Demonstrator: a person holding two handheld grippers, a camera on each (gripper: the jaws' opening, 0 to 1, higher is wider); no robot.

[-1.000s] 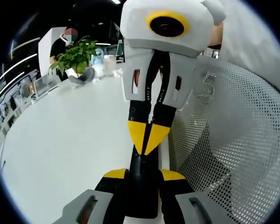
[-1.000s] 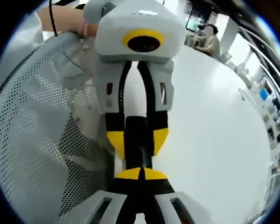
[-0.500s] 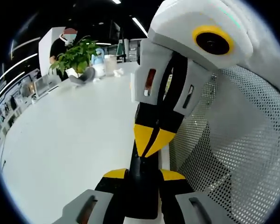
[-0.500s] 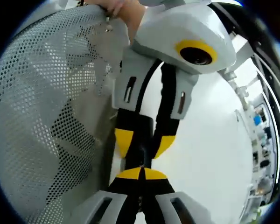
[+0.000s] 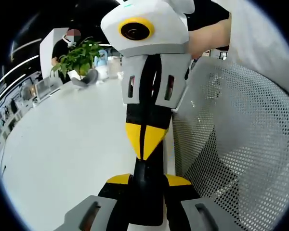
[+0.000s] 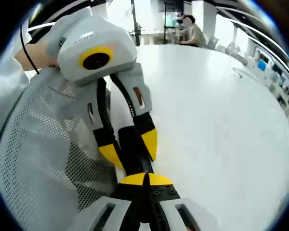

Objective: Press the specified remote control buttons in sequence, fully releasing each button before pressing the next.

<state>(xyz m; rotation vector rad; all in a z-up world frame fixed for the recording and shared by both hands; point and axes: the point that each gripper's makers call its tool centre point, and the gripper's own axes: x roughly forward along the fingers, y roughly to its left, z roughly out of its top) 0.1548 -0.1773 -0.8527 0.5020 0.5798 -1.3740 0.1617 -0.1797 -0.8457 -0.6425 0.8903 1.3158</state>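
Two grippers: left (image 5: 147, 180) clamps remote (image 5: 147, 192); right (image 6: 144, 179) closed; plant (image 5: 79, 55) behind.

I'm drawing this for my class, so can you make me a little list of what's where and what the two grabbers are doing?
Left gripper: jaws closed around the black remote
Right gripper: yellow tips shut together, touching the remote's far end
Button pressed: cannot tell, no buttons are visible
Table: white, under both grippers
Mesh panel: white with holes, beside the grippers
Plant: green, at the table's far end
Hand: a person's, holding the right gripper
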